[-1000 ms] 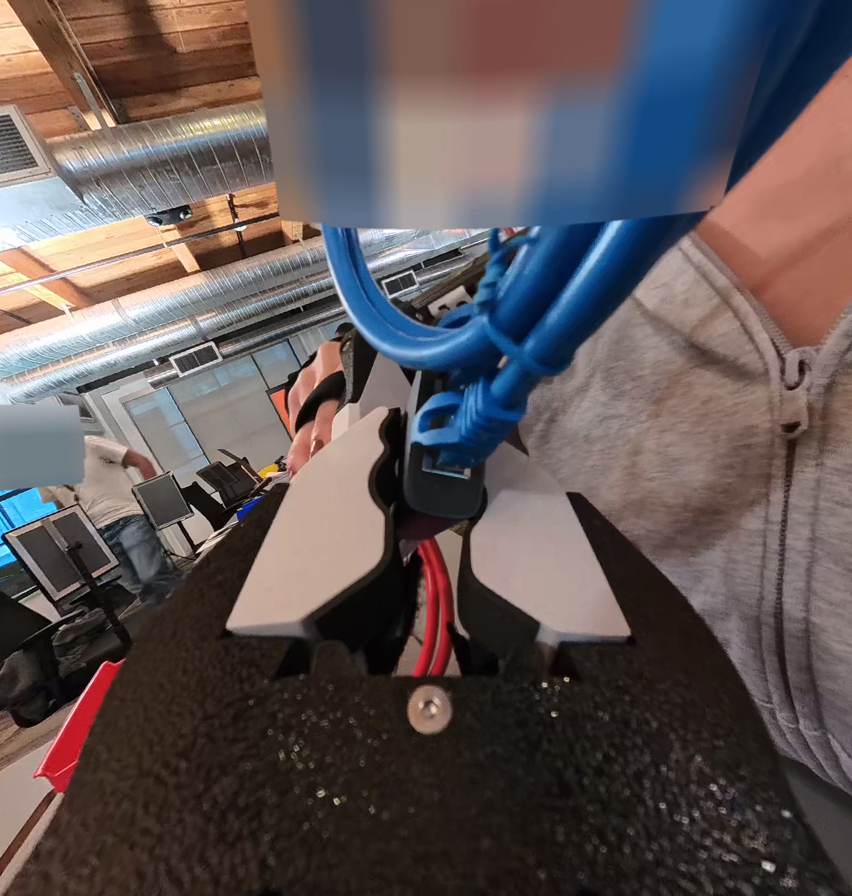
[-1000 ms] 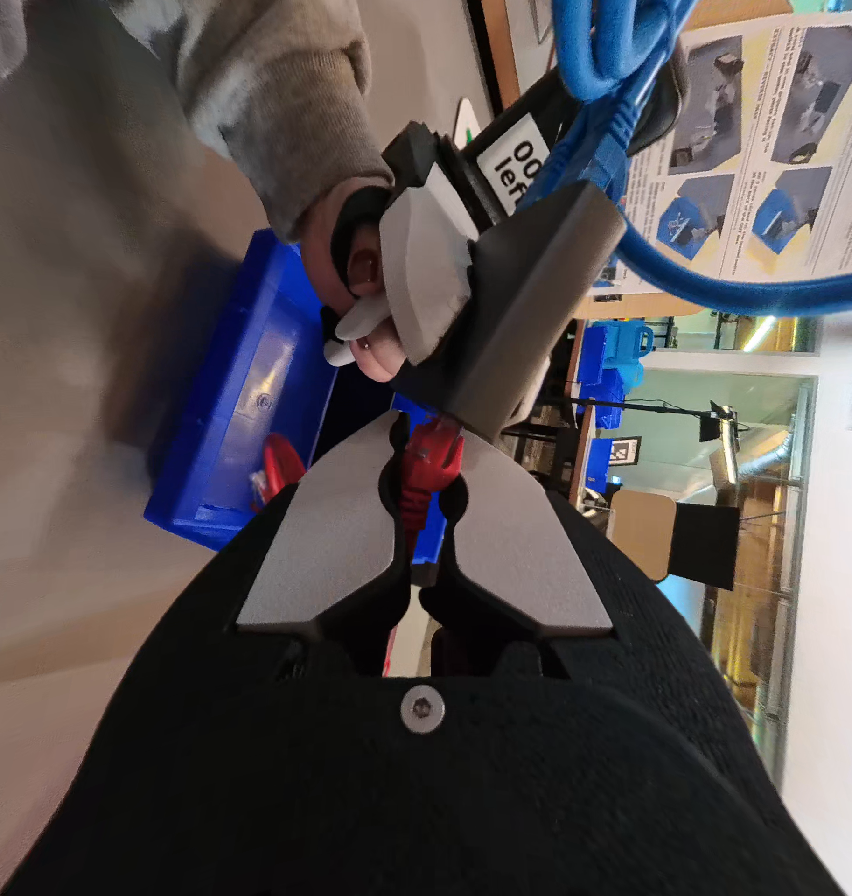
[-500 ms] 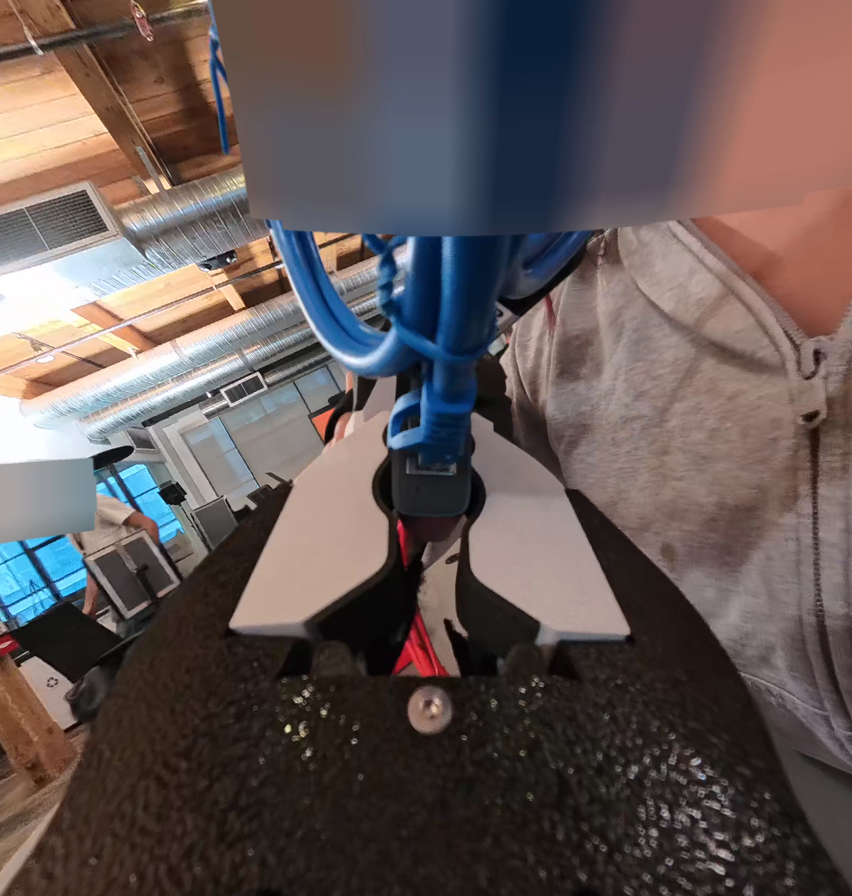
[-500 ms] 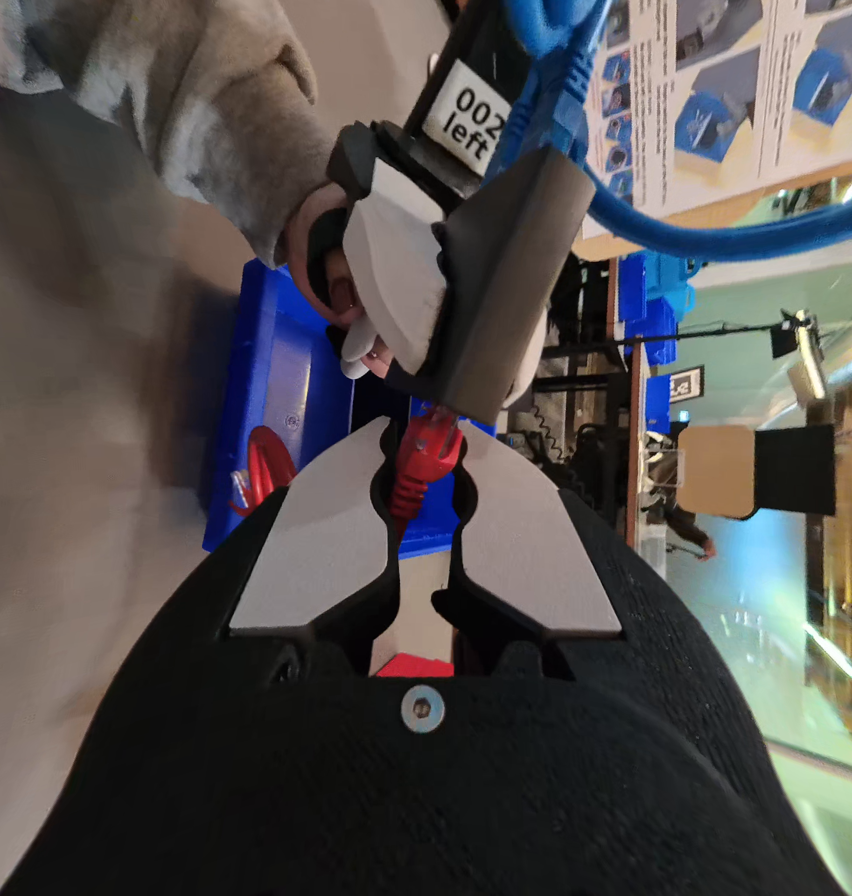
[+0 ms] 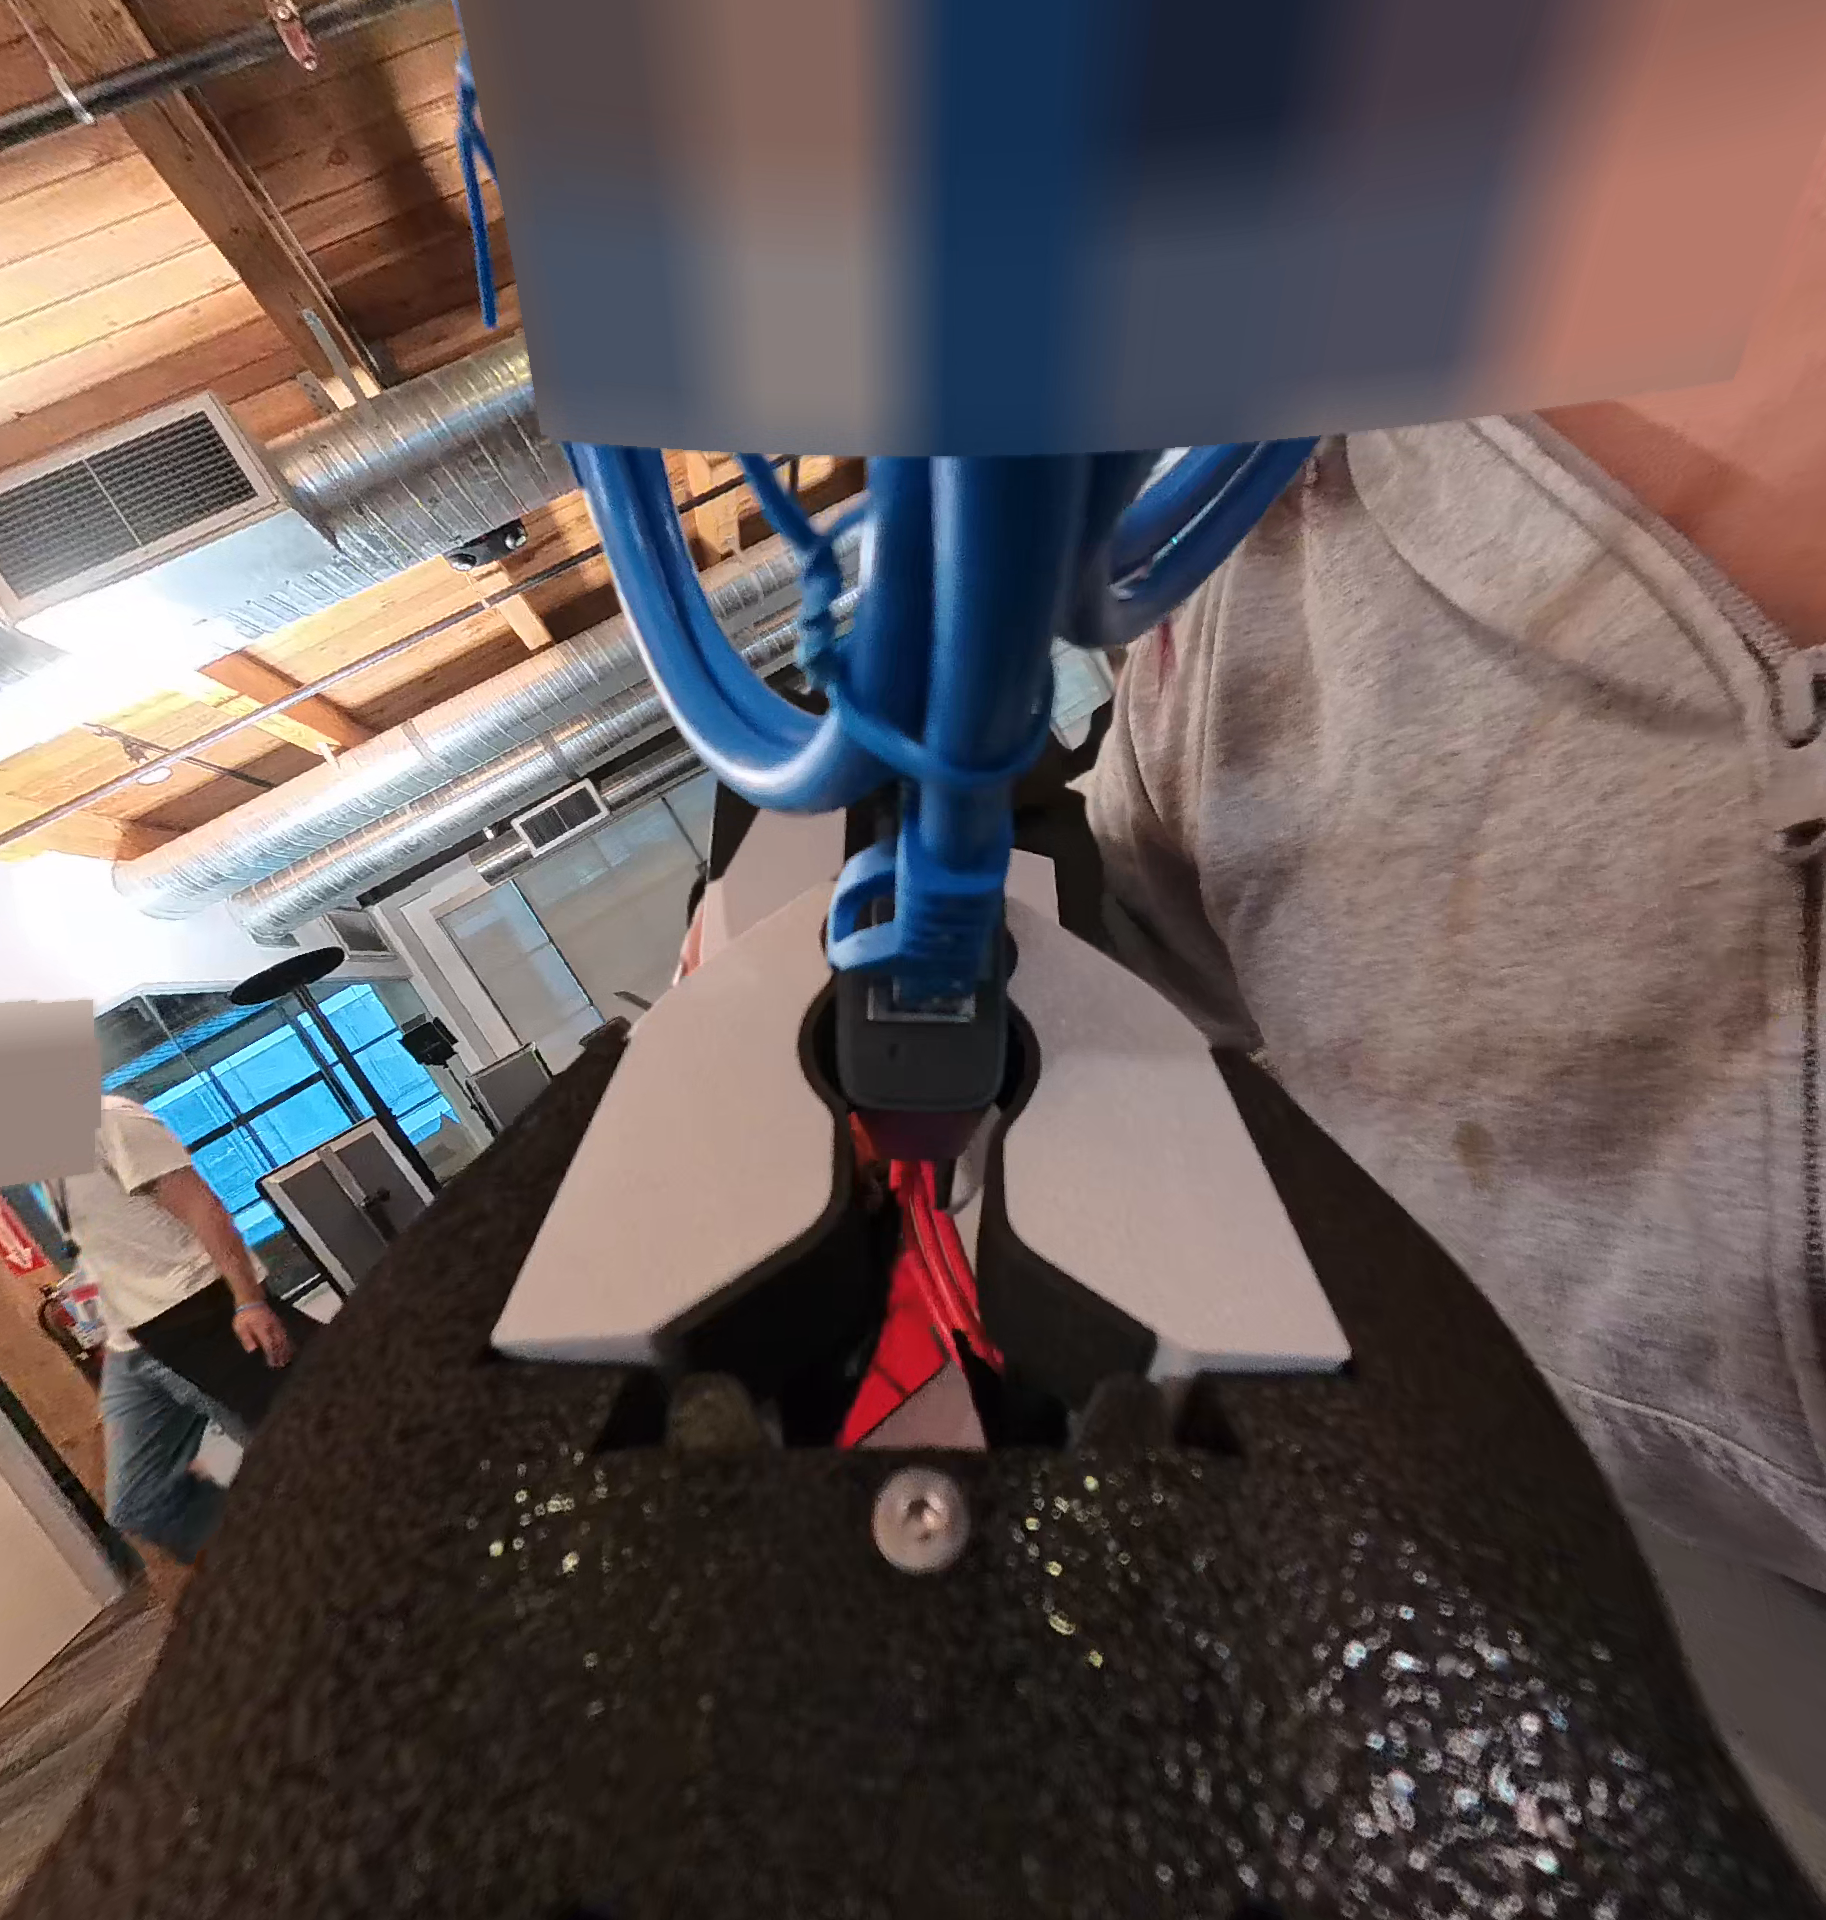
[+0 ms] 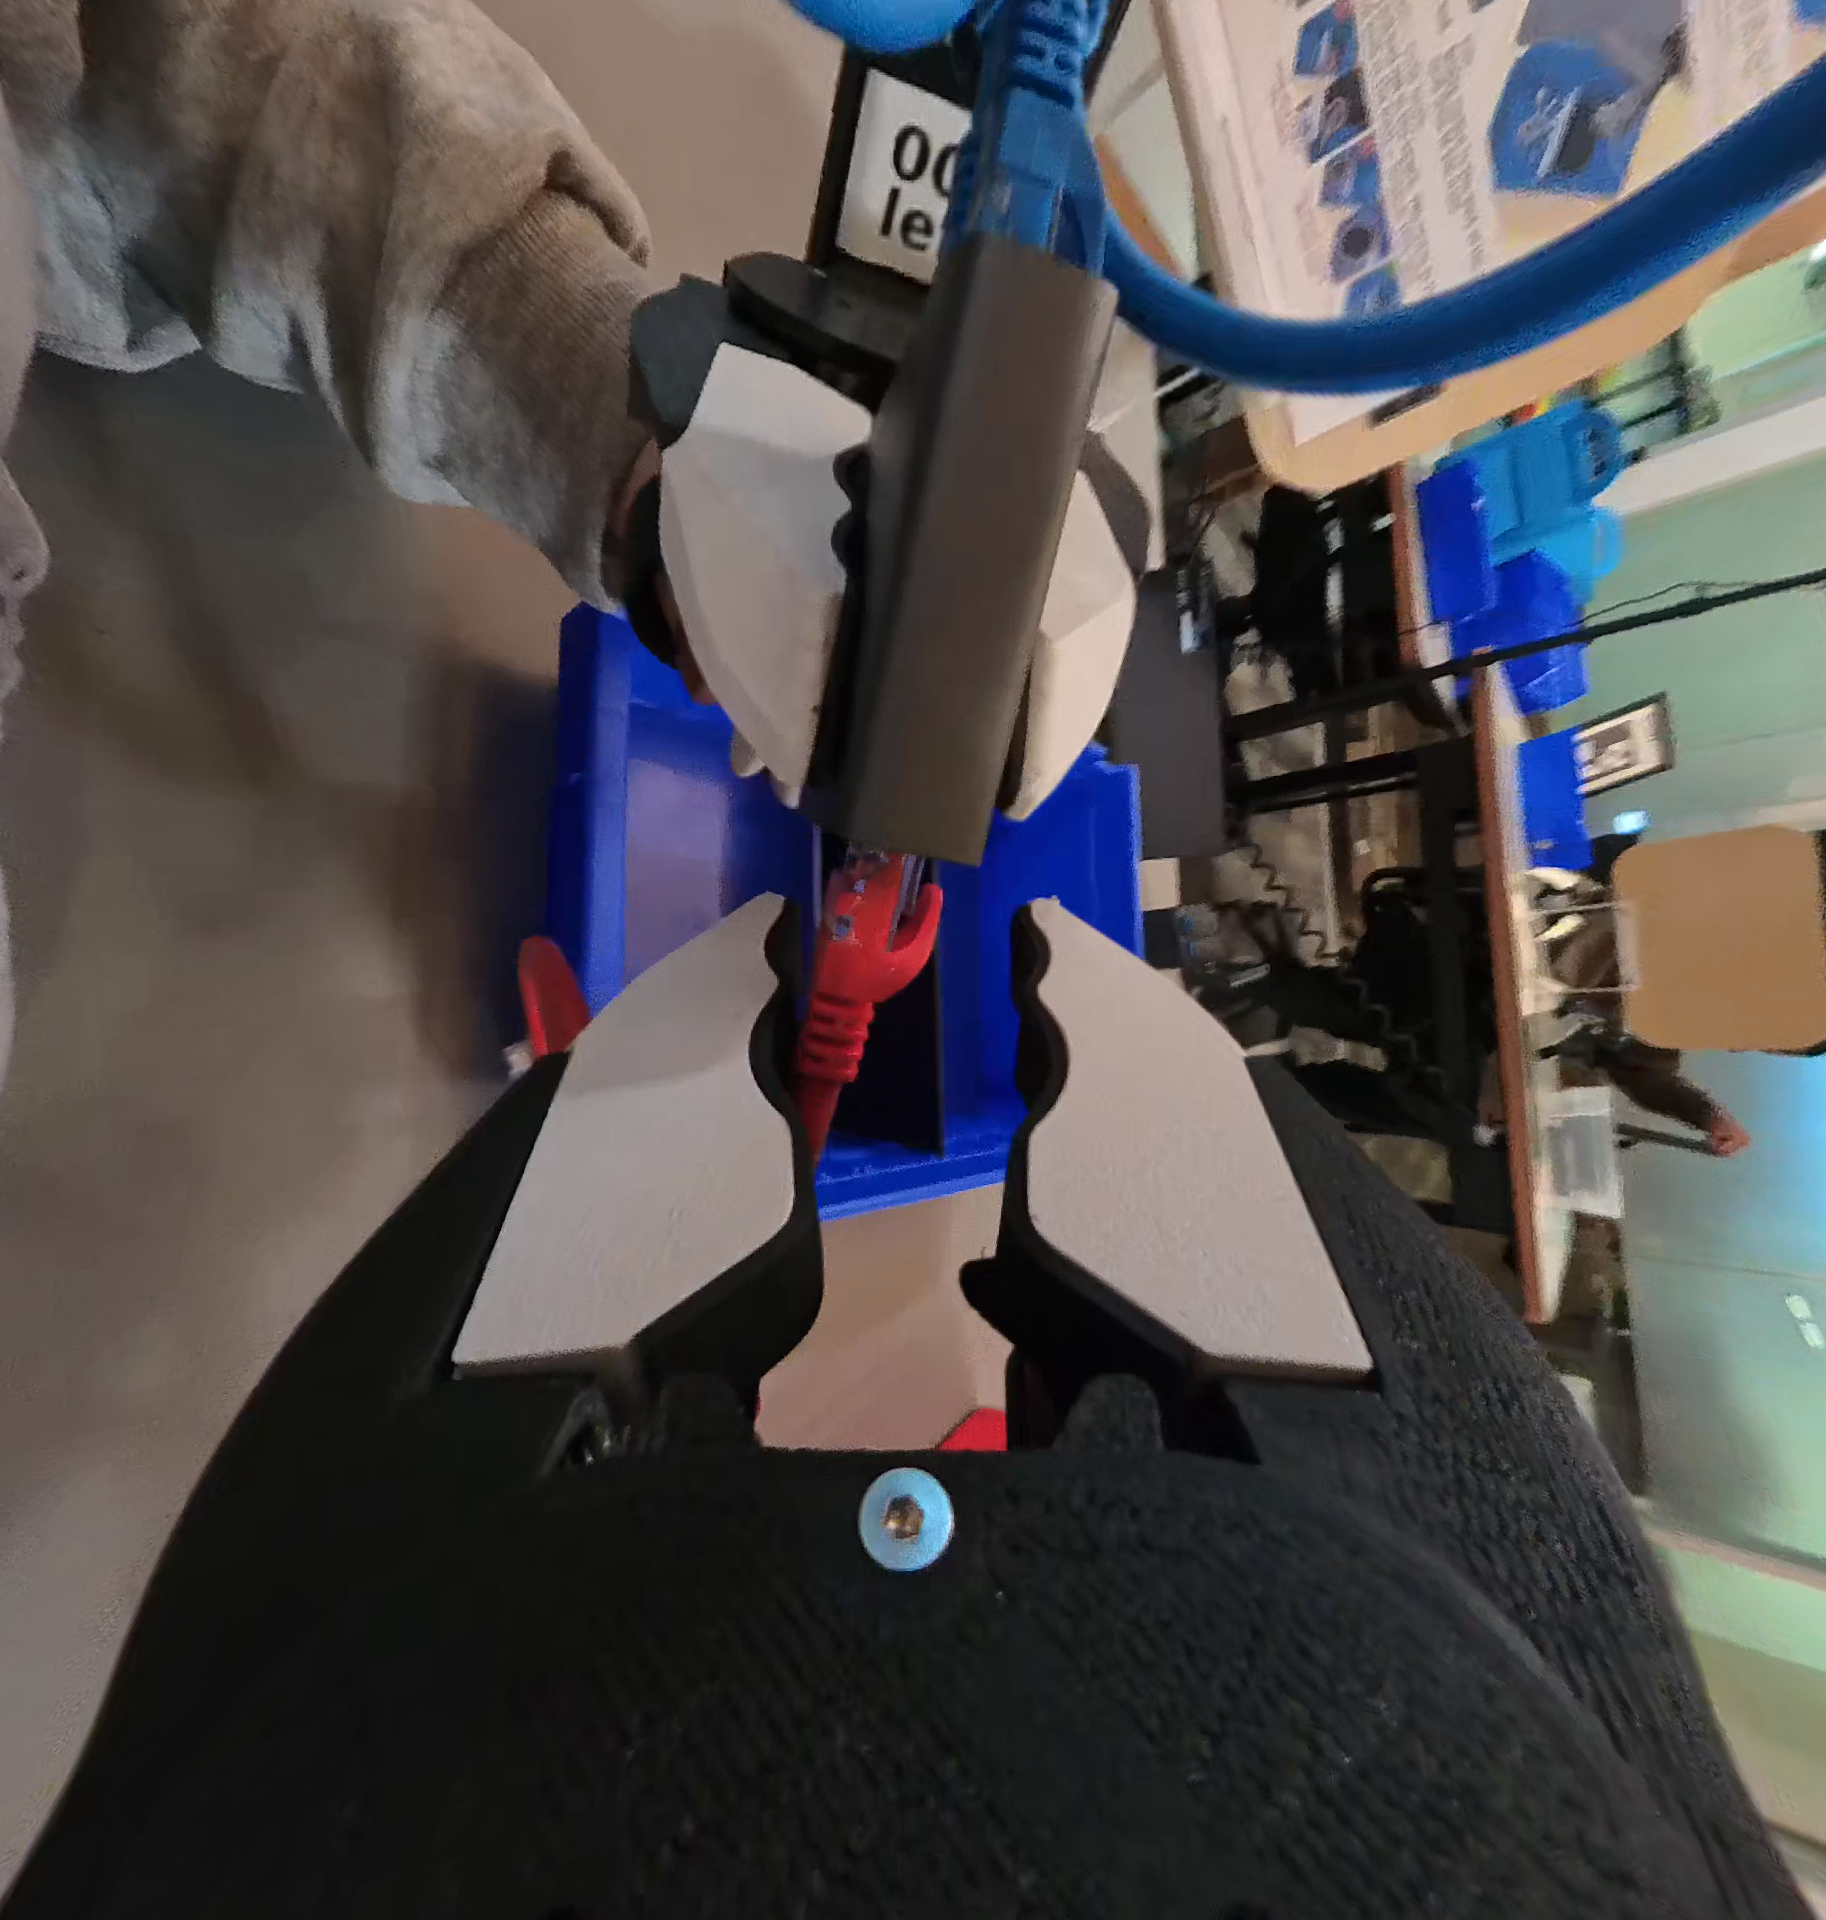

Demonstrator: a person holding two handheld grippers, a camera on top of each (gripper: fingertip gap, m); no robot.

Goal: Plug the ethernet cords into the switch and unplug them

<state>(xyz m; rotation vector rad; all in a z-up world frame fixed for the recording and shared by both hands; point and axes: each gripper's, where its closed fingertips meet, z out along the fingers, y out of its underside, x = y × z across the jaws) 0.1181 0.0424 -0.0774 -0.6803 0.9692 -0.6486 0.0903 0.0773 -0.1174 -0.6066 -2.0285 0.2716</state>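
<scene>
My left gripper is shut on a dark grey coupler. A blue cable's plug sits in the coupler's far end, and its coiled blue cable hangs beyond. A red cable leaves the near end. In the right wrist view my right gripper is open, its jaws either side of the red plug. The red plug sits in the lower end of the coupler, which the left gripper's fingers clamp. The red cable lies close along my right gripper's left finger.
A blue bin lies behind the grippers, with a red cable coil at its edge. The holder's grey hoodie is close on the right. A poster board and blue bins stand farther off. A person walks in the background.
My right gripper has opened and let go of the red plug, which stays in the coupler. Both views have swung. My left gripper still clamps the coupler.
</scene>
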